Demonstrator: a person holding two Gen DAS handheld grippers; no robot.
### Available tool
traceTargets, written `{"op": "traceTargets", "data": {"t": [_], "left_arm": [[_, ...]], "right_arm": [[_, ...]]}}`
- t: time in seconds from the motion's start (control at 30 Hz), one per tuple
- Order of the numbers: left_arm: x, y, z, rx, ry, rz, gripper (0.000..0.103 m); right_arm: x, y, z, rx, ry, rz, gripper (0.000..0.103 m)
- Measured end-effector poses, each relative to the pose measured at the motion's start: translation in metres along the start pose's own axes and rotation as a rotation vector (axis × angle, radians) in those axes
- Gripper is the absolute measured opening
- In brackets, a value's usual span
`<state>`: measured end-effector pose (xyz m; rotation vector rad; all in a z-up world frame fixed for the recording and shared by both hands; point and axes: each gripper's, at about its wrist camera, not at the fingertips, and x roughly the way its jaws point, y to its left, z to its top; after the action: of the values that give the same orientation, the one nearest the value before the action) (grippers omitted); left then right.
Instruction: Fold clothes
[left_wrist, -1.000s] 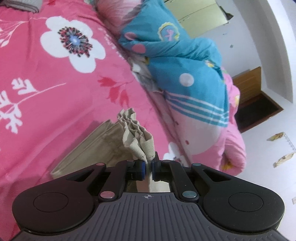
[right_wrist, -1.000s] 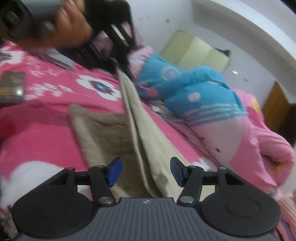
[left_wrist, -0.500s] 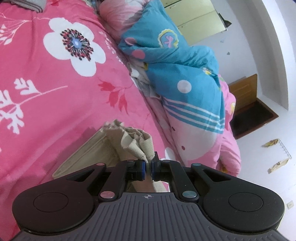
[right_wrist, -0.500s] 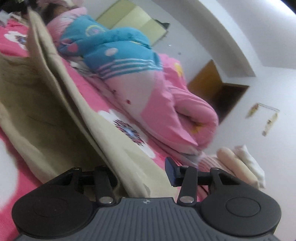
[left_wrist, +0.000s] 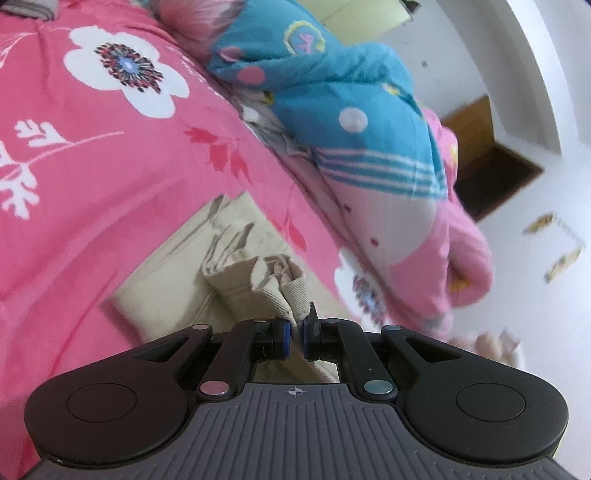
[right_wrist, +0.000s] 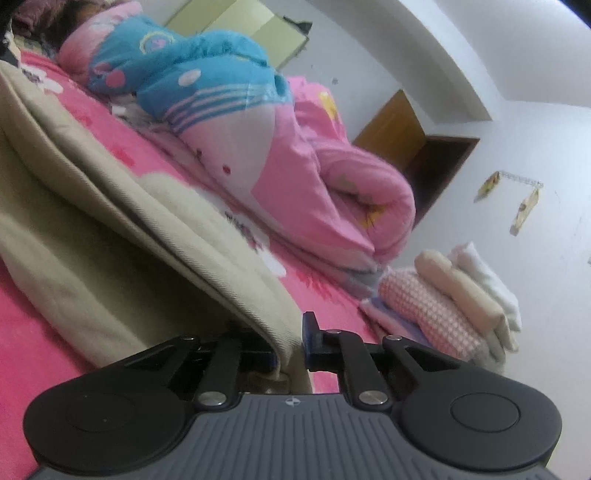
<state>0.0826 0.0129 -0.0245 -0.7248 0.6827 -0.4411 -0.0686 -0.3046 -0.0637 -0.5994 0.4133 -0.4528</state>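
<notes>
Slippage is the risk: the left gripper (left_wrist: 294, 334) is clenched on only a bunched ribbed edge of the beige cotton garment (left_wrist: 192, 273), which lies partly doubled on the pink floral bedsheet (left_wrist: 92, 155); the right gripper (right_wrist: 290, 347) is closed on its hem, near the sheet's edge; uneven pulling could skew the fold; no containers are visible.

The beige garment (left_wrist: 236, 266) is matt cotton-like twill with a fine ribbed weave, crumpled where the left gripper (left_wrist: 294, 334) pinches it. Both grippers look like matt black plastic with ridged grey housings, small shiny metal pivot pins and blue pads (right_wrist: 306, 325). The pink bedsheet (left_wrist: 92, 177) is smooth printed cloth. The quilt (right_wrist: 207, 85) is soft, puffy fabric. The folded stack (right_wrist: 436, 306) includes waffle-textured cloth.
</notes>
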Motion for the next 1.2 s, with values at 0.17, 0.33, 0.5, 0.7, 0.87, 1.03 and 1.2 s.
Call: {"op": "traceTargets", "data": {"t": [0.17,0.33,0.5,0.7,0.87,1.03,1.2], "left_arm": [[0.005,0.012,-0.010,0.015,0.038,0.058,0.005],[0.005,0.017,-0.011,0.035,0.044,0.054,0.006],[0.003,0.007,-0.011,0.147,0.034,0.065,0.006],[0.005,0.009,-0.009,0.193,0.051,0.036,0.006],[0.008,0.024,-0.008,0.155,0.088,-0.011,0.006],[0.006,0.038,-0.007,0.068,0.109,-0.074,0.006],[0.003,0.040,-0.010,0.026,0.122,-0.079,0.006]], "right_arm": [[-0.001,0.006,-0.013,-0.047,0.043,0.078,0.013],[-0.030,-0.011,-0.013,-0.150,0.023,0.189,0.044],[-0.061,-0.053,0.002,-0.120,0.069,0.519,0.058],[-0.050,-0.064,0.074,0.197,-0.065,0.823,0.058],[0.007,-0.009,0.154,0.184,-0.182,1.062,0.058],[0.096,0.073,0.222,-0.034,-0.062,1.268,0.057],[0.141,0.134,0.256,-0.205,0.048,1.380,0.057]]}}
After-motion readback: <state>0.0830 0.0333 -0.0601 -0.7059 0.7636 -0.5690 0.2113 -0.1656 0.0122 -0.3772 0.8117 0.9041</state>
